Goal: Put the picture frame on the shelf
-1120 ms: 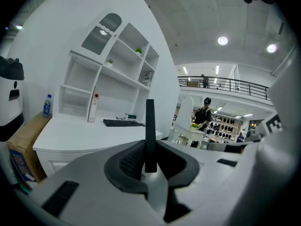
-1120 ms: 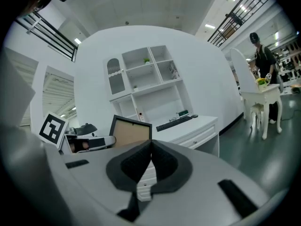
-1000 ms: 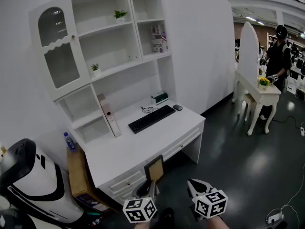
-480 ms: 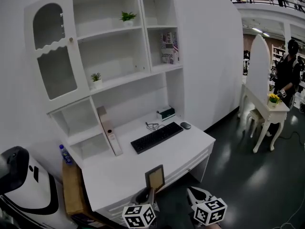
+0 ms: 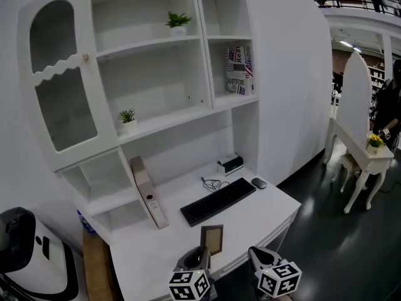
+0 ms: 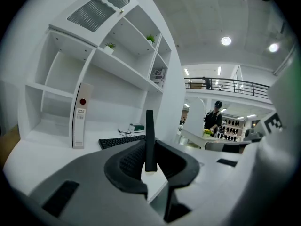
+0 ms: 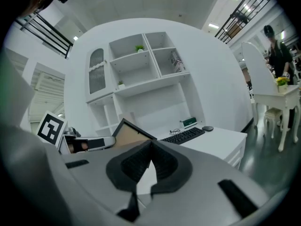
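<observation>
The picture frame (image 5: 212, 239), dark-rimmed with a tan panel, stands upright over the front of the white desk (image 5: 156, 256). My left gripper (image 5: 199, 256) is shut on its lower edge. In the left gripper view the frame (image 6: 150, 140) shows edge-on as a thin dark bar between the pads of that gripper (image 6: 149, 163). My right gripper (image 5: 259, 257) hangs just to the right, shut on nothing. In the right gripper view its tips (image 7: 150, 143) meet, and the frame (image 7: 129, 134) shows to the left. The white shelf unit (image 5: 164, 115) rises behind the desk.
On the desk lie a black keyboard (image 5: 218, 201), a mouse (image 5: 259, 183), a green box (image 5: 231, 164) and a leaning binder (image 5: 148, 193). Small plants (image 5: 128, 118) and books (image 5: 238, 71) occupy shelves. A white machine (image 5: 28, 249) stands left; a person by a dressing table (image 5: 366, 162) is far right.
Both grippers and the frame have come closer to the desk; the frame now stands over the desk top instead of in front of its drawers. The grips have not changed.
</observation>
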Motion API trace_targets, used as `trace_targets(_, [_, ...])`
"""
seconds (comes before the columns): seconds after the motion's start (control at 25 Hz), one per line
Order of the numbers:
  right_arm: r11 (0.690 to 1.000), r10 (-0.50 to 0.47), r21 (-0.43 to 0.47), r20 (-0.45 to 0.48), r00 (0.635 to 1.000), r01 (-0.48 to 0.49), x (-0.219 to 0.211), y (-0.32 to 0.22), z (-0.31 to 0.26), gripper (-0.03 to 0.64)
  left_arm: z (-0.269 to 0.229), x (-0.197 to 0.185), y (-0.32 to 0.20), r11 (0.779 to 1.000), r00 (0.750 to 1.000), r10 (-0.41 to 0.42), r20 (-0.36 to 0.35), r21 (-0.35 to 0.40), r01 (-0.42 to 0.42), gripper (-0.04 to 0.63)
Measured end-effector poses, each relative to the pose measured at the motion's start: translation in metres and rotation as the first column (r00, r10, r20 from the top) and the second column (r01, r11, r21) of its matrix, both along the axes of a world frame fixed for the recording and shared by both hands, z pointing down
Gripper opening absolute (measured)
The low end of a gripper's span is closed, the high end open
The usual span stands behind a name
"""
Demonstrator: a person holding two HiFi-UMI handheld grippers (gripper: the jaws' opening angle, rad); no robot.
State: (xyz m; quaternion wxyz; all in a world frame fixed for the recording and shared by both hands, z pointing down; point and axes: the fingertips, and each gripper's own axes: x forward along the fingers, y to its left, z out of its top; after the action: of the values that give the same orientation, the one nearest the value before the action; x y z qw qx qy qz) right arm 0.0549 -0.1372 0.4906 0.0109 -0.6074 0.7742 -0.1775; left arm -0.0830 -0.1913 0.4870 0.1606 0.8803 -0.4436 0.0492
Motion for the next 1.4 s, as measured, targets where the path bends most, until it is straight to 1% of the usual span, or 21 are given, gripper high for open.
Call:
trace_targets(0.2, [1.000, 0.004, 0.016, -0.001, 1.000, -0.004, 0.000, -0.039, -0.010, 0.002, -0.006, 0.001, -0.040, 1.000, 1.000, 0.008, 0.007, 0.016, -0.008, 0.064])
trace_targets(0.4, [1.000, -0.001, 0.001, 0.008, 1.000, 0.001, -0.001, -0.061, -0.008, 0.002, -0.006, 0.000, -0.064, 1.000, 1.000, -0.002, 0.016, 0.019, 0.001, 0.064])
trace_targets(0.64, [0.999, -0.035, 0.004, 0.006, 0.999, 0.035, -0.001, -0.092, -0.011, 0.002, -0.013, 0.002, -0.090, 0.999, 0.998, -0.021, 0.055, 0.051, 0.018, 0.064])
trace_targets(0.84, [0.996, -0.088, -0.002, 0.013, 0.996, 0.088, -0.006, -0.117, -0.013, 0.002, -0.018, 0.001, -0.107, 0.997, 0.995, -0.042, 0.096, 0.070, 0.035, 0.064])
trace_targets(1.0, [0.992, -0.123, 0.002, 0.016, 0.992, 0.123, -0.007, -0.137, -0.016, 0.002, -0.025, 0.004, -0.121, 0.995, 0.988, -0.047, 0.144, 0.097, 0.033, 0.064])
trace_targets(1.16, [0.987, -0.159, 0.009, 0.029, 0.987, 0.159, -0.010, -0.152, -0.020, 0.002, -0.035, 0.010, -0.132, 0.991, 0.978, -0.037, 0.207, 0.133, 0.010, 0.064])
trace_targets(1.4, [0.978, -0.206, 0.026, 0.040, 0.978, 0.205, -0.010, -0.170, -0.028, 0.002, -0.052, 0.023, -0.144, 0.981, 0.949, -0.015, 0.314, 0.190, -0.047, 0.064])
